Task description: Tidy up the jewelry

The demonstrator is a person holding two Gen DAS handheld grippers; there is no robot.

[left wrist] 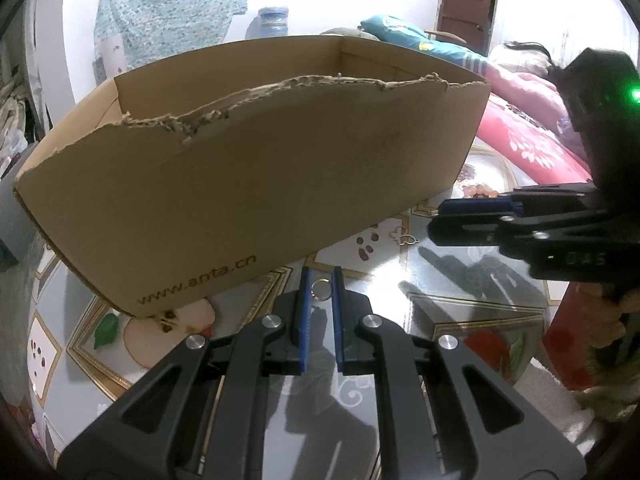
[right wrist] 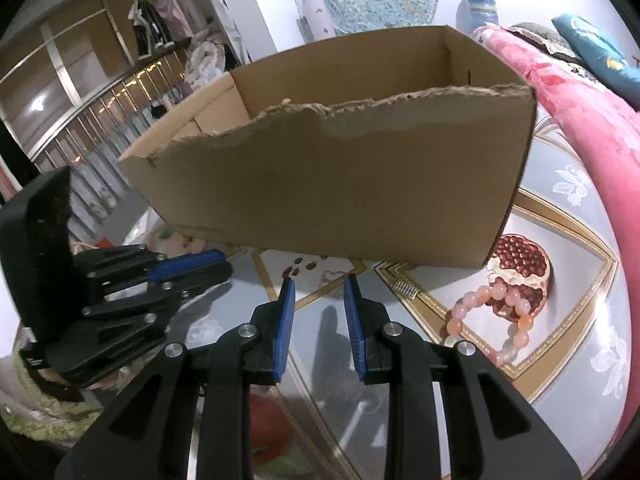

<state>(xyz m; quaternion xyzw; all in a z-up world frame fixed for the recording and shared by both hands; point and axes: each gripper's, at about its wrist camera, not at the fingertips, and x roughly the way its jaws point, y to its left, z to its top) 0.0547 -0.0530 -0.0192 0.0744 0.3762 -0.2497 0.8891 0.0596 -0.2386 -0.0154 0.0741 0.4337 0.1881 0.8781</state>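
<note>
In the left wrist view my left gripper (left wrist: 321,282) is shut on a small silver ring (left wrist: 321,290), which is pinched between the blue pads just above the table. A torn brown cardboard box (left wrist: 256,184) stands right behind it. My right gripper (right wrist: 319,282) is open with nothing between its pads, low over the glass tabletop in front of the box (right wrist: 332,184). A small silver charm (left wrist: 402,236) lies on the table near the box's front edge. A pink bead bracelet (right wrist: 492,320) lies to the right. Each gripper shows in the other's view: the right gripper (left wrist: 436,220) and the left gripper (right wrist: 226,264).
The table (right wrist: 568,264) has a glossy cover printed with fruit. A small metal spring-like clip (right wrist: 404,289) lies near the box. A pink floral quilt (right wrist: 600,128) borders the table on the right. A person's hand (left wrist: 608,320) holds the right gripper's handle.
</note>
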